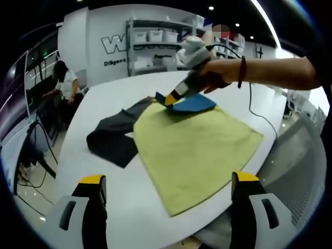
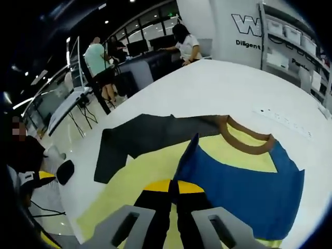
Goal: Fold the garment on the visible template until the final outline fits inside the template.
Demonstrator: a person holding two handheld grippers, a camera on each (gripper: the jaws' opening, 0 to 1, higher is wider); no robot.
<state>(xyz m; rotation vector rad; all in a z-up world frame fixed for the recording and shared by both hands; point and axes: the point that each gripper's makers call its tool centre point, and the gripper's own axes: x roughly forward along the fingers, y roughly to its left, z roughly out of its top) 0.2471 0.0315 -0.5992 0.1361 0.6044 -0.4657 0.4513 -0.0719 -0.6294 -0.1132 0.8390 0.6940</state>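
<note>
Nearest us in the left gripper view, the left gripper (image 1: 168,199) hangs with its jaws spread wide and nothing between them, above the near edge of the white table (image 1: 104,96). The table is the largest thing we see, round-edged and running back toward a wall with shelving (image 1: 155,44). On it lies the yellow-green template (image 1: 194,142), spread flat. The garment (image 1: 192,104) lies at the template's far side: its blue part rests on the template, while its dark grey part (image 1: 116,137) trails off the template's left edge onto bare table. In the right gripper view we see the blue cloth with a tan collar (image 2: 249,142) and a yellow panel under it. The right gripper (image 2: 174,192), held by a person's hand (image 1: 220,70), has its jaws pressed together on a raised corner of the blue cloth. Farther back, people (image 2: 98,65) stand at desks beyond the table.
</note>
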